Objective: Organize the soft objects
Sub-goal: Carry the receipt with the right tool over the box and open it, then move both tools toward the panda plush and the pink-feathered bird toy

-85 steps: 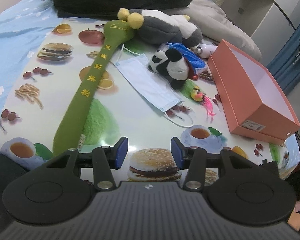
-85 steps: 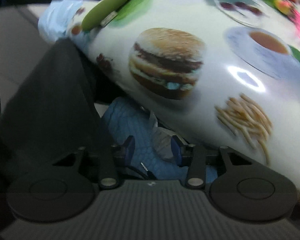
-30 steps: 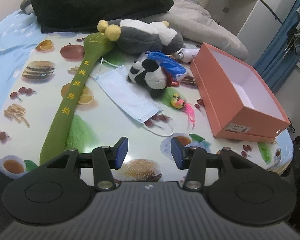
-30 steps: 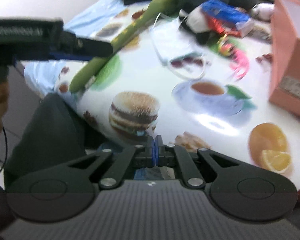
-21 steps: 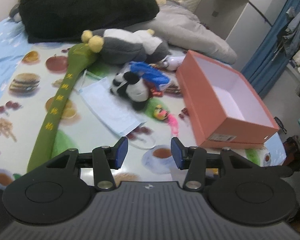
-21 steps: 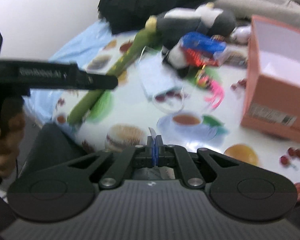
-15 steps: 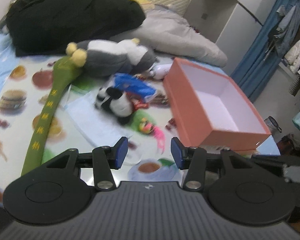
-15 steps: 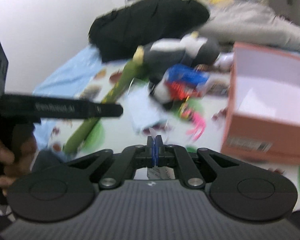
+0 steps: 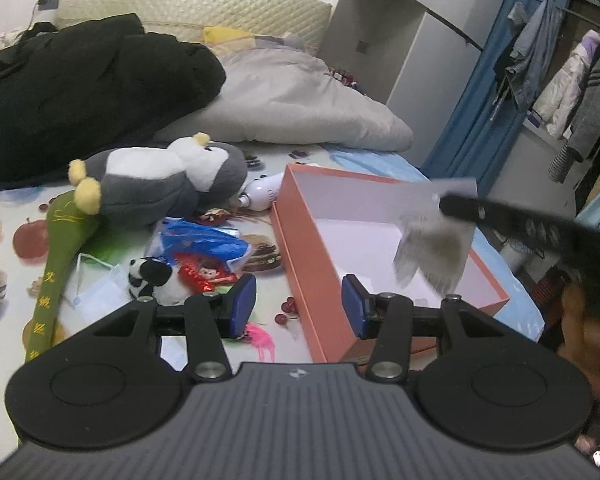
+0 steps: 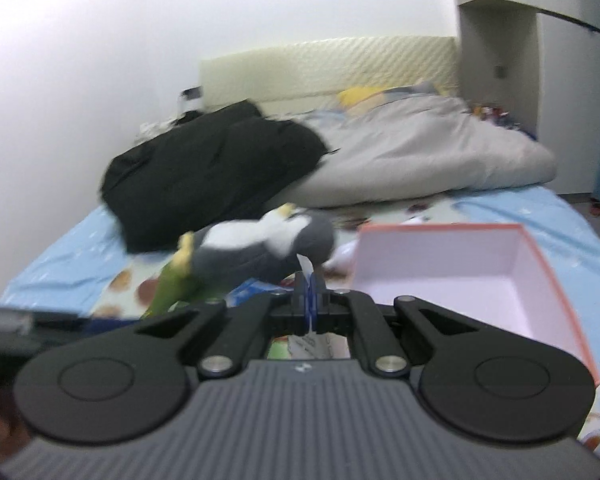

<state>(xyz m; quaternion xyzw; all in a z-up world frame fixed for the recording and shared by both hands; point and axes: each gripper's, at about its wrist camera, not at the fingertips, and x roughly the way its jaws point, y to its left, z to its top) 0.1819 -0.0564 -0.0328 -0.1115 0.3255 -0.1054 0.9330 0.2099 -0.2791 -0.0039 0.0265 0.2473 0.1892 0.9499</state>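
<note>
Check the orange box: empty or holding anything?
Empty, where visible. The box shows bare white floor; the cloth hangs above it from the shut right gripper.

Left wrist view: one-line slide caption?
Open left claw hovers before the orange box while the right claw dangles a pale, blurred soft item over it.

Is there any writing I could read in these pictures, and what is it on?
Green plush stick: yellow Chinese characters down its length, too small and tilted to read reliably.
Red snack packet: a cartoon face, any wording too small to read.
Right gripper: side markings blurred, unreadable.
Orange box: no text visible.
</note>
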